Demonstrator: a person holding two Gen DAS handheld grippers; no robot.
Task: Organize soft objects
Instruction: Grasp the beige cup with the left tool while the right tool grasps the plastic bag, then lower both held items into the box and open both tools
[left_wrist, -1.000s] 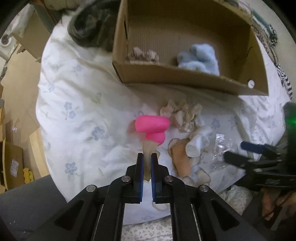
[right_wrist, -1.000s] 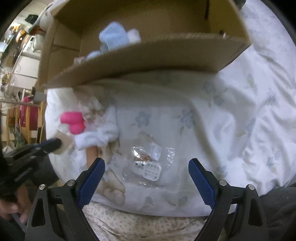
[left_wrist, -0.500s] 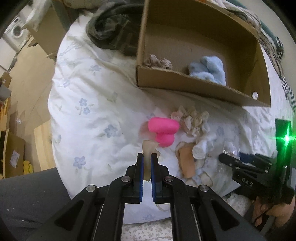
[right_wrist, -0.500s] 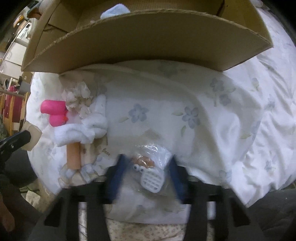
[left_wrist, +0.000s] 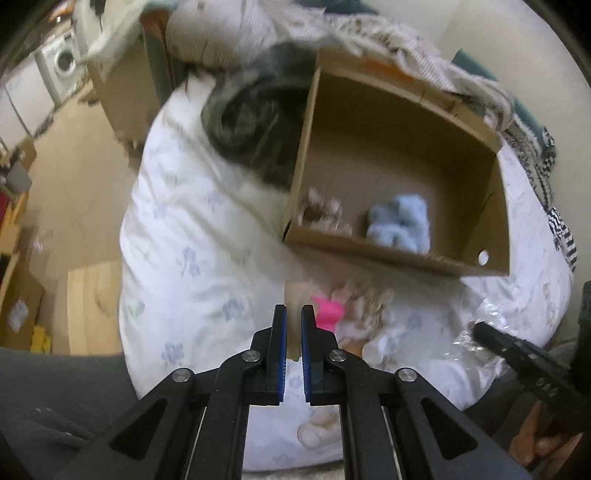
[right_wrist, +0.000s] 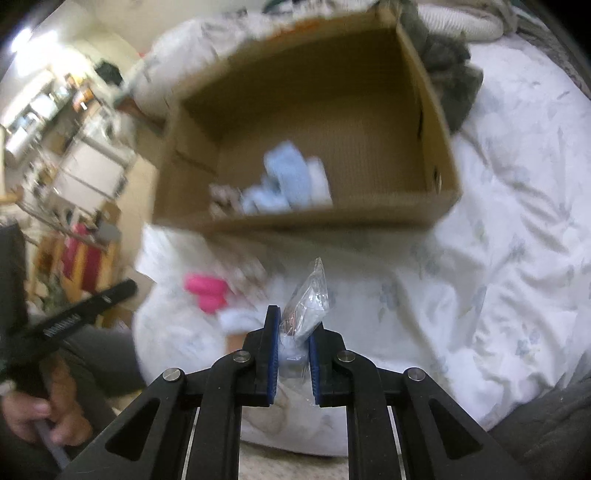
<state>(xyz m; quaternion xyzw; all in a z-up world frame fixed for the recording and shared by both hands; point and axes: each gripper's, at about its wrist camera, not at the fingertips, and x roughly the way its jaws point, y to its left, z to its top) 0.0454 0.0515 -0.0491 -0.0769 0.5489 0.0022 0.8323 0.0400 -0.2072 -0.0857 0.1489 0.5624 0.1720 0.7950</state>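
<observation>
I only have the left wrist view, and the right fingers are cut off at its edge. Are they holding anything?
Observer: Yes. The right gripper is shut on a clear plastic bag.
Operator: Anything inside the bag?
Observer: Something small and coppery beside one of the fingers, too blurred to name.
Operator: Where is that gripper aimed?
Observer: At the near wall of the cardboard box, roughly in line with the blue fluffy item inside.

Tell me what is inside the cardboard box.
The cardboard box holds a fluffy light blue item and a small beige-brown one by its near wall. That wall hides whatever lies right behind it; blur hides details.
</observation>
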